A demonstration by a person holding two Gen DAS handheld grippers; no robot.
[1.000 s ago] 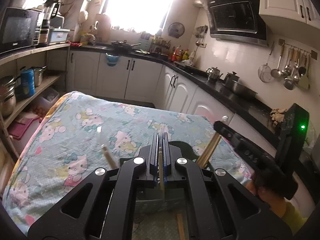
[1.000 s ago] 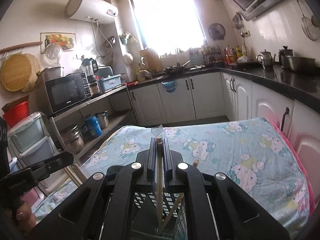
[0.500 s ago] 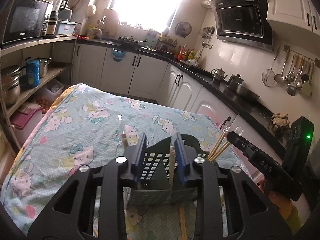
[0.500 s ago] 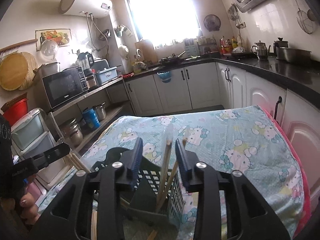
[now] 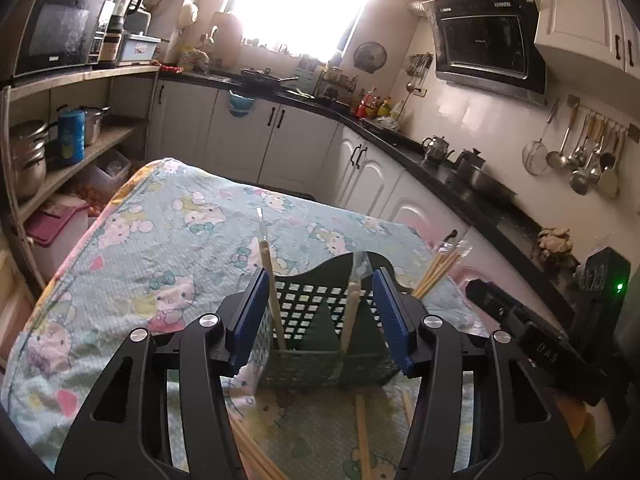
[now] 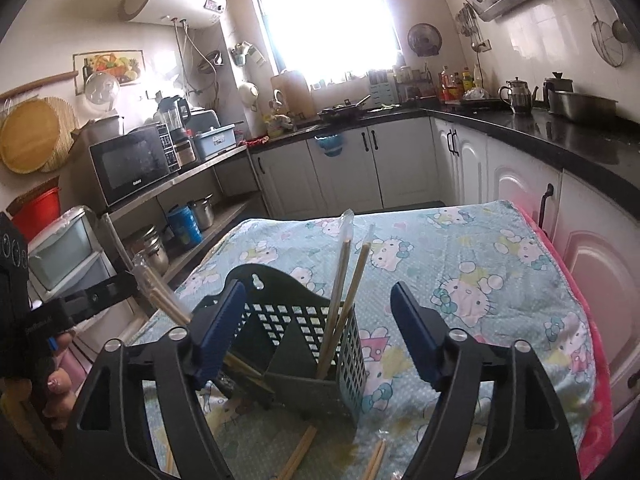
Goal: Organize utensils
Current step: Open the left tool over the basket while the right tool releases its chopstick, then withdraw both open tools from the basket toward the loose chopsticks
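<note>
chopsticks (image 6: 340,300) upright in holder (image 6: 288,344)

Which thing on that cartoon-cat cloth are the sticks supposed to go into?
Find the table under the pale blue cartoon-cat cloth. Near its front edge stands a dark green plastic lattice basket with wrapped wooden chopsticks upright inside, the only standing container there; the other chopsticks lie flat.

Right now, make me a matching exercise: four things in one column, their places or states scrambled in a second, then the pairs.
1. utensil basket
2. wrapped chopsticks
3. left gripper
4. loose chopsticks

A. open, holding nothing
B. lying flat on the cloth
C. standing on the patterned cloth
D. upright inside the basket

Pairs: 1-C, 2-D, 3-A, 4-B
</note>
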